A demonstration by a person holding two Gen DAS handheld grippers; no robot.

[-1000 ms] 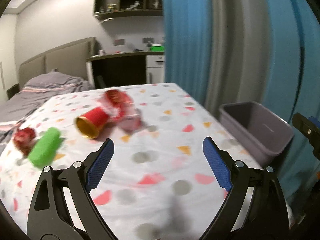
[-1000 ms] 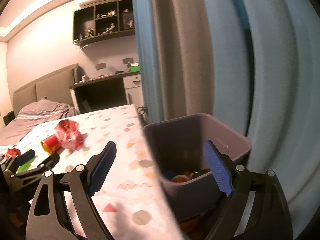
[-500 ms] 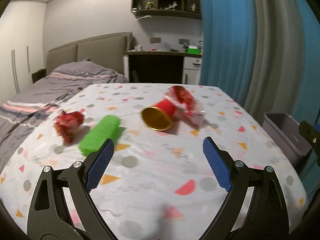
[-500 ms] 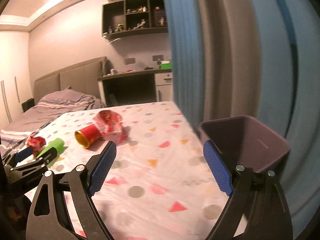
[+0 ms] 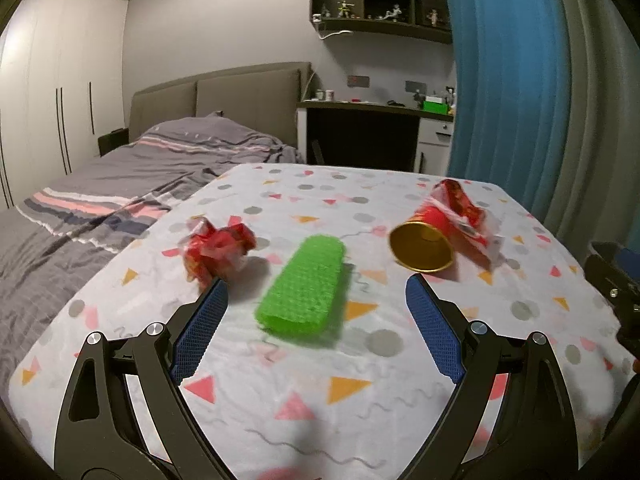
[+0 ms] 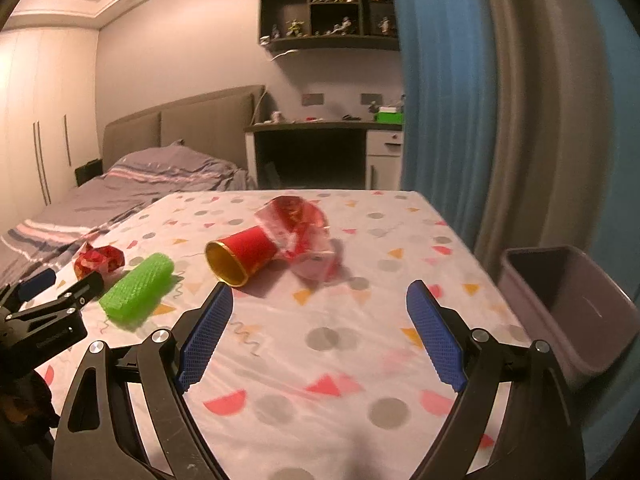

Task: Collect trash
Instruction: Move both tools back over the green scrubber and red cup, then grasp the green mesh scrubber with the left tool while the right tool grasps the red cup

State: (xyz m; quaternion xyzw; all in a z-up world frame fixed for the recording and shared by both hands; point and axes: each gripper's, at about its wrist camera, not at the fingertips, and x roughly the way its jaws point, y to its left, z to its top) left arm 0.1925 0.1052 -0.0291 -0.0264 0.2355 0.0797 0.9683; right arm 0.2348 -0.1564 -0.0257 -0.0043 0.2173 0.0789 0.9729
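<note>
left wrist view: left gripper, jaws wide apart, with green foam roll lying between its fingertips.

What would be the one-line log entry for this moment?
left gripper: open, empty, facing green roll | right gripper: open, empty, over table | red cup: lying on side | bin: beside table

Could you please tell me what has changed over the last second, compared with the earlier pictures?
Both tongs swung left, away from the grey bin: the right tongs now face the red cup, the left tongs the green roll. Nothing was grasped or released; both stay open, and the trash lies unmoved.
</note>
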